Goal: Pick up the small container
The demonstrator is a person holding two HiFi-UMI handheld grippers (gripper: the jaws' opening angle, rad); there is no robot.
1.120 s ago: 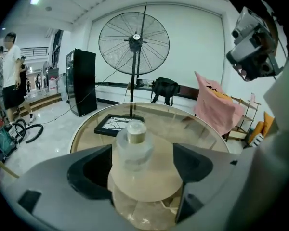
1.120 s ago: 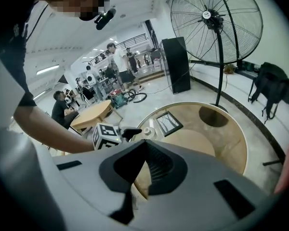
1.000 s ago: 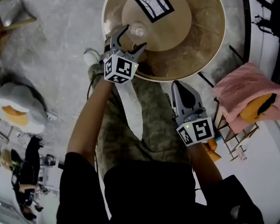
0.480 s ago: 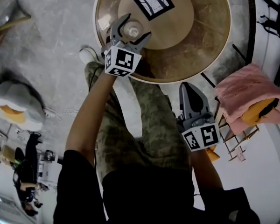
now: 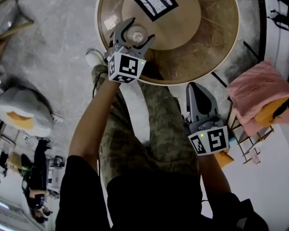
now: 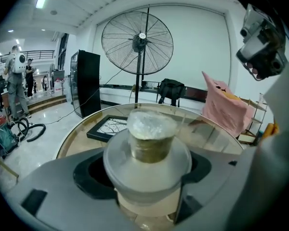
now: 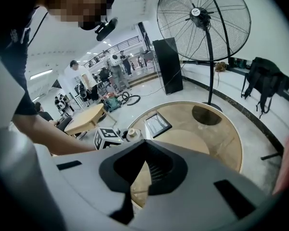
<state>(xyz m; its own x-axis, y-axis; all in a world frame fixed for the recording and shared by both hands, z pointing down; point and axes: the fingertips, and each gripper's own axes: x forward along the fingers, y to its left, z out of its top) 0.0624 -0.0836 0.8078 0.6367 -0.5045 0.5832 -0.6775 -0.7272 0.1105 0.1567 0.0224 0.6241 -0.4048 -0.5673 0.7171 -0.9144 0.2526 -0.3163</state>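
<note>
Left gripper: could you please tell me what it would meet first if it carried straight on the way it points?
The small container. It stands on the table between the closing jaws of the left gripper, so it would probably meet the container before anything else.

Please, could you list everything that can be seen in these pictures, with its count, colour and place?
table: one, round, brown, in front of the person
container: one, clear, on the table near its edge
picture frame: one, black, on the table's far side
fan: one, black, standing beyond the table
cloth: one, pink, piled to the right of the table
cushion: one, white and orange, on the floor at left
left gripper: one, grey, jaws closing around the container
right gripper: one, grey, jaws together, empty, off the table
</note>
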